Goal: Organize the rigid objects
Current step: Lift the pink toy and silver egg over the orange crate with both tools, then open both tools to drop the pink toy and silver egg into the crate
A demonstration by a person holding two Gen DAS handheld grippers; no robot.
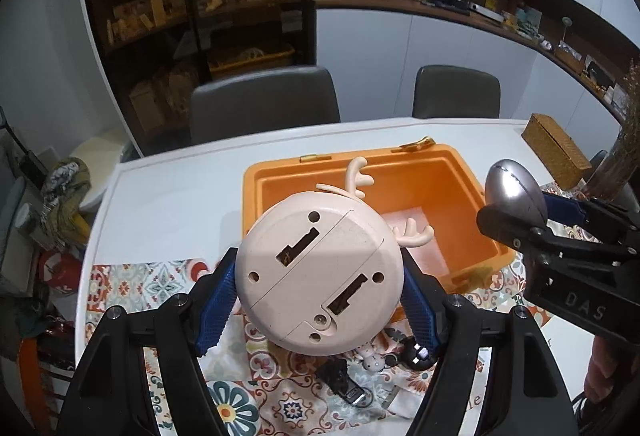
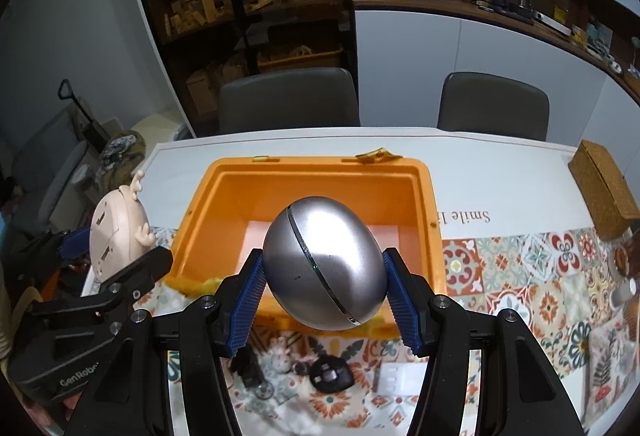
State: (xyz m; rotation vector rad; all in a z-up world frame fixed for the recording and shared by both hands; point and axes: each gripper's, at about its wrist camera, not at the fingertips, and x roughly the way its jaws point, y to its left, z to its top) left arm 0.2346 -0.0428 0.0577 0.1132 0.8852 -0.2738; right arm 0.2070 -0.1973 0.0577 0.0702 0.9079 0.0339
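Left wrist view: left hand-held gripper (image 1: 320,300), black frame with blue ribbed pads, clenched on a round beige plastic deer-shaped gadget with small antlers (image 1: 320,276), flat slotted underside toward the camera, held in the air above the near left corner of an open orange plastic storage box (image 1: 472,171); the box stands on a white desk (image 1: 172,195) and partly on a patterned tile-print cloth (image 1: 136,284). On the cloth under the gripper: a small black round object (image 1: 416,354), a small white spotted figurine (image 1: 374,360) and a black clip-like item (image 1: 340,380), each lying apart from the box. At the right edge, the right hand-held gripper (image 1: 516,220) grasps a silver egg-shaped metallic device (image 1: 514,191), raised beside the box's right wall. A woven brown rectangular box (image 1: 554,149) sits on the far right of the desk; two grey chairs (image 1: 264,107) stand behind it. Right wrist view: right hand-held gripper (image 2: 324,296) clamped on both sides of the silver egg-shaped device (image 2: 324,264), a dark seam running round it, suspended over the near rim of the orange box (image 2: 424,195), whose interior shows only a pale liner on the floor. At left, the left hand-held gripper (image 2: 104,248) carries the beige deer gadget (image 2: 116,232) just outside the box's left wall. The woven box (image 2: 604,187) rests at the right of the desk (image 2: 500,163); the black round object (image 2: 330,374) and white figurine (image 2: 282,356) lie on the cloth (image 2: 520,276) below.
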